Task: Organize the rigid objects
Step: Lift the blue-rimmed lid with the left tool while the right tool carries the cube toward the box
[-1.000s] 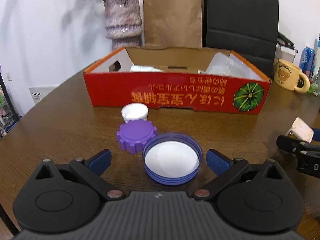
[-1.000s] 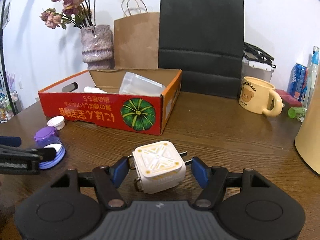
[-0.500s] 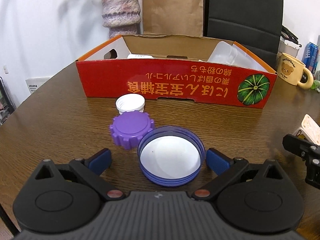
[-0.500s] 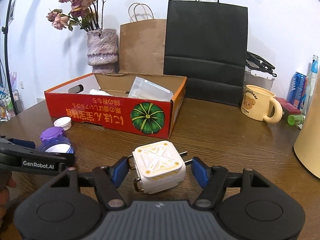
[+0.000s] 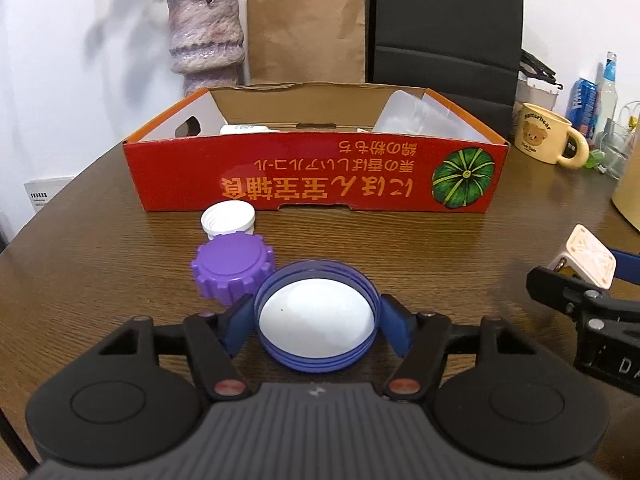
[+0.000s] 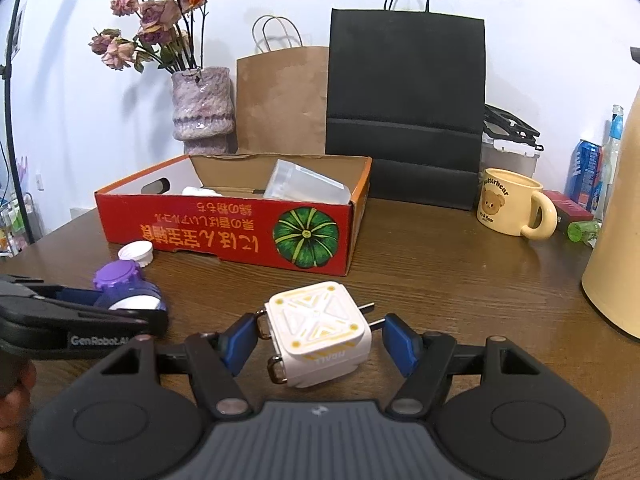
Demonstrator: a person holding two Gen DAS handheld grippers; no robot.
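Note:
My left gripper [image 5: 316,322] is shut on a blue jar lid [image 5: 315,320] with a white inside, lifted off the table. A purple ridged cap [image 5: 232,266] and a white cap [image 5: 228,220] lie just beyond it. My right gripper [image 6: 316,338] is shut on a white cube charger [image 6: 318,330] by its metal prongs and clips. The red cardboard box [image 5: 316,178] stands behind, holding a clear plastic container [image 5: 416,114] and a white item [image 5: 244,129]. In the right wrist view the box [image 6: 224,228] is ahead to the left.
A cream bear mug [image 6: 514,208], bottles [image 6: 592,176] and a cream jug [image 6: 616,240] stand at the right. A vase [image 6: 202,108], a brown bag [image 6: 282,100] and a black bag [image 6: 404,112] stand behind the box on the round wooden table [image 6: 460,280].
My left gripper has closed on the blue lid and lifted it. My right gripper, holding the charger, has risen and tilted slightly; the box looks nearer.

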